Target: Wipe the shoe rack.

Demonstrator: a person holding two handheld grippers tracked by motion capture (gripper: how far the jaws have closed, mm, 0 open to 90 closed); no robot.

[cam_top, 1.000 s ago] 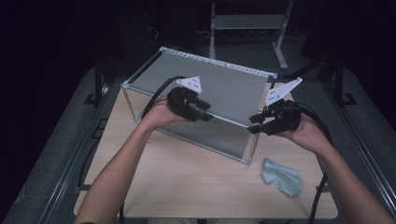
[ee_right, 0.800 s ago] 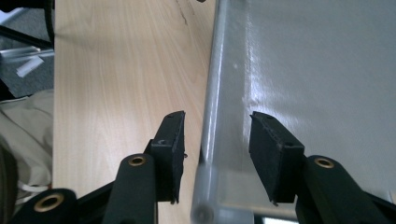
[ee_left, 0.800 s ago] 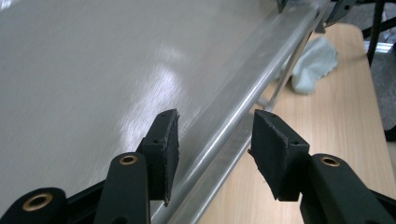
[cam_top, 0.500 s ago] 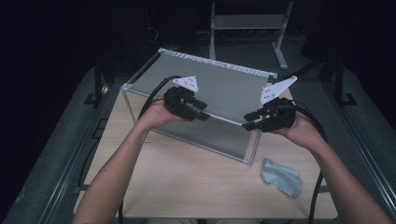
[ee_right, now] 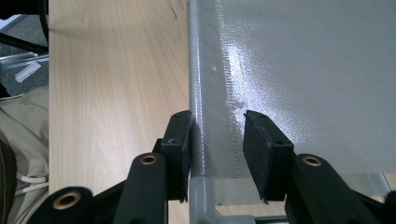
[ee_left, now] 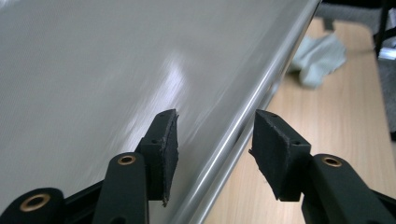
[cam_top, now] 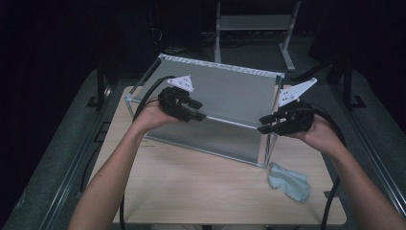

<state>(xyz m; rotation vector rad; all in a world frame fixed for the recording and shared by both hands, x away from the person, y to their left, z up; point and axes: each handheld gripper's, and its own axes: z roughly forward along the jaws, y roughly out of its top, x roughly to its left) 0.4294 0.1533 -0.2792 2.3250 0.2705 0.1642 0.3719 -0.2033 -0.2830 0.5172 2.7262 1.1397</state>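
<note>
A: Report the position of the frame.

B: The grey mesh-covered frame point(cam_top: 225, 103) stands on the wooden counter point(cam_top: 191, 182), tilted, with its near long rail raised above the counter surface and its far edge toward the back. The mesh panel spans metal tubes joined by grey corner pieces. A pale blue cloth point(cam_top: 288, 181) lies on the counter just beside the frame's near right corner.

A: State of the left tool?

B: The left tool point(cam_top: 198, 111) sits at the near long rail, left of centre. In the left gripper view the rail point(ee_left: 252, 109) runs between the two jaws, one pad over the mesh, the other on the counter side. Neither pad presses on the rail; a gap is visible on both sides. The jaws have just been opening, and the tool is released.

A: State of the right tool?

B: The right tool point(cam_top: 268, 125) is at the near right corner of the frame. In the right gripper view the side tube point(ee_right: 198, 116) lies between the jaws, with the left pad touching or nearly touching it and the right pad standing clear over the mesh. The jaws stand apart, not clenched on the tube.
</note>
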